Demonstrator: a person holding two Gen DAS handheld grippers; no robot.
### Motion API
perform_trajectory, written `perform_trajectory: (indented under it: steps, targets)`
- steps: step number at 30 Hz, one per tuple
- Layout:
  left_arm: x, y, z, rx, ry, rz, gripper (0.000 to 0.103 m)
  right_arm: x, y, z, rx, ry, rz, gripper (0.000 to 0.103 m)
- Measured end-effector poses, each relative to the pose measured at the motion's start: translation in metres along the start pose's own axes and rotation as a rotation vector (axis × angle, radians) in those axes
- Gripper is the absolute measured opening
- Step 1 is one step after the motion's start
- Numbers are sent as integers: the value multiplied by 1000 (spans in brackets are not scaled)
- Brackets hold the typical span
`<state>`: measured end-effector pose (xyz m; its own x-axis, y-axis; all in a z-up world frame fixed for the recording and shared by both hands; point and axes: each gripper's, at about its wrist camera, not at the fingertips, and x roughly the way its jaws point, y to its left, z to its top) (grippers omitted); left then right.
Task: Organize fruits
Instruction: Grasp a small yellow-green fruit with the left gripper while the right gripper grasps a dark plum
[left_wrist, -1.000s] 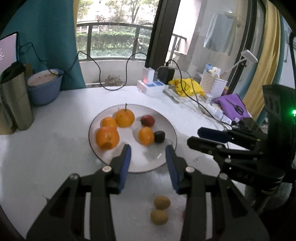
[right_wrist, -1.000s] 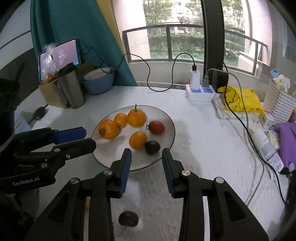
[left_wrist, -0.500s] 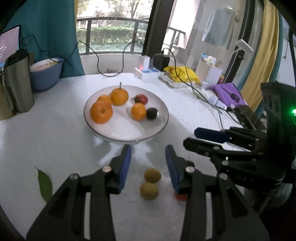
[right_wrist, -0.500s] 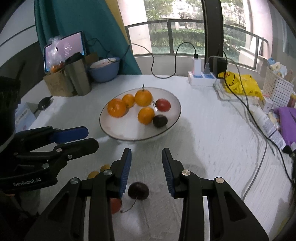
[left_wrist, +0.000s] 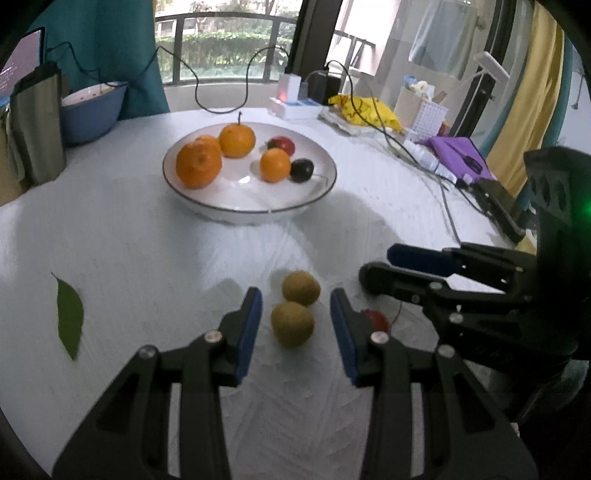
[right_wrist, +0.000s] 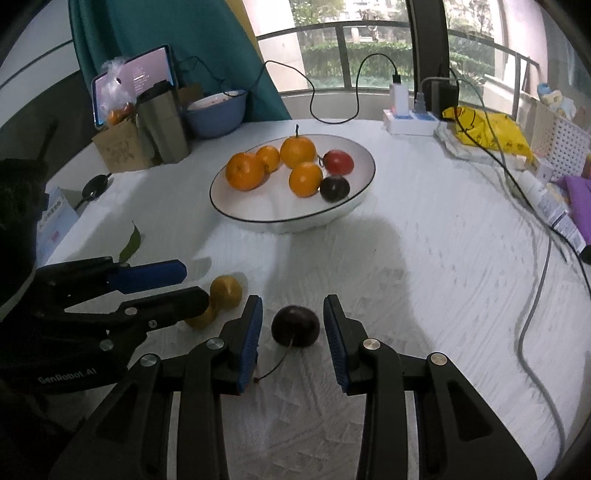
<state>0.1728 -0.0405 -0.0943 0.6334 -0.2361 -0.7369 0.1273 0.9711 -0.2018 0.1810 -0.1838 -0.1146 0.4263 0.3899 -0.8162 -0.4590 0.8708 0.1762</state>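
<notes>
A: Fingers first. What are yours doing?

B: Your left gripper (left_wrist: 295, 306) has its fingers (left_wrist: 248, 325) apart with nothing clamped. A brown fruit (left_wrist: 292, 324) lies on the counter (left_wrist: 147, 236) in the gap between them, clear of both pads. A second brown fruit (left_wrist: 301, 287) sits just beyond their tips.

A: And your right hand?

B: Your right gripper (right_wrist: 293, 314) is the same, with fingers (right_wrist: 334, 332) spread and not pressing. A dark plum (right_wrist: 295, 325) rests between them, its stalk trailing back toward the left pad.

A: Where's everything else?

B: Well ahead of both pairs of tips stands the bowl (right_wrist: 354, 199), holding four oranges (right_wrist: 244, 171), a red fruit (right_wrist: 338, 161) and another dark one (right_wrist: 334, 188). A leaf (left_wrist: 69, 314) lies far left of your left fingers.
</notes>
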Motion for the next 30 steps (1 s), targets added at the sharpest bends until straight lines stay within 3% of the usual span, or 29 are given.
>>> perform_trajectory:
  steps: [14,16,19,30]
  targets:
    - [14,-4,-7,44,44,39,39,11,-4,-8,12,40,13,36]
    - [15,-5,-8,53,43,45,30,12,-3,-8,6,42,15,32]
    - [14,-5,-7,52,46,38,28,12,-2,-8,4,39,20,31]
    - [1,-5,0,56,5,24,27,-2,-5,6,-5,-7,14,31]
